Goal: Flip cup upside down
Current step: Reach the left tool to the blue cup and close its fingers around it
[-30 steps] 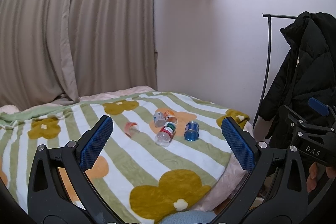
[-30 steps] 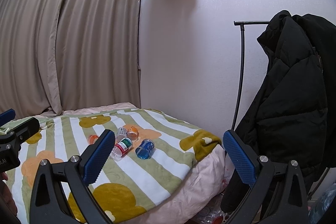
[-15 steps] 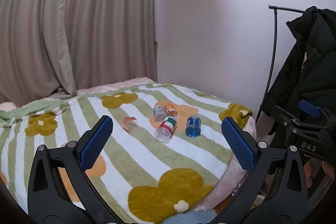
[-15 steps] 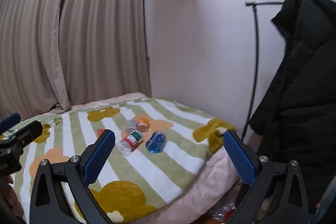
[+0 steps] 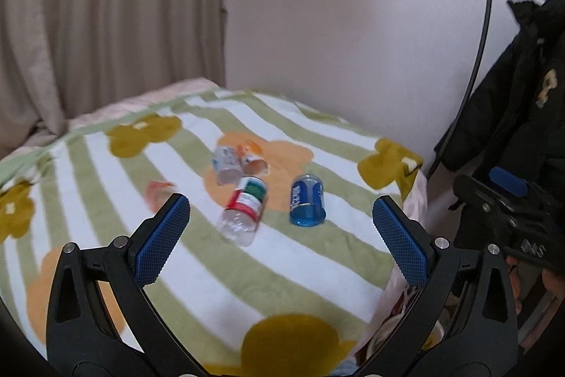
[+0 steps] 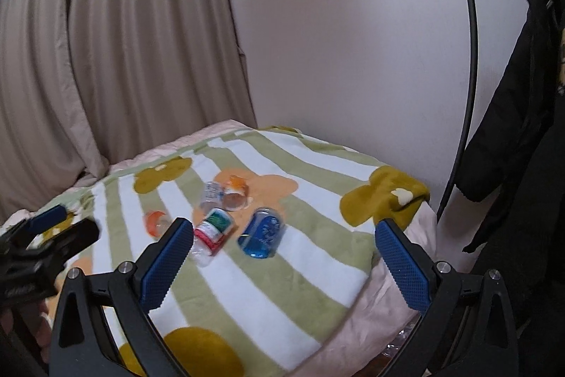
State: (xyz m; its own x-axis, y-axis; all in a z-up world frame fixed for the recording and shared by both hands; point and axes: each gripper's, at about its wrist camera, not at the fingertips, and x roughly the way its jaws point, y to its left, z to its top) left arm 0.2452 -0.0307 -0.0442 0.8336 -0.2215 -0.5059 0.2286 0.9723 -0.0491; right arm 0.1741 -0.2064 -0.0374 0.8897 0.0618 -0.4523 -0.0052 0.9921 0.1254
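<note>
Both grippers hang wide apart and empty above the bed: the left gripper (image 5: 281, 221) and right gripper (image 6: 284, 244). The blue translucent plastic cup (image 5: 306, 204) lies on its side on the striped floral blanket (image 5: 197, 267), just beside a clear labelled plastic bottle (image 5: 244, 212). It looks light, thin-walled and slippery, and likely to roll on soft bedding, so grip across the mid-wall, gently. Since a second ago both views have closed in on the cup cluster.
</note>
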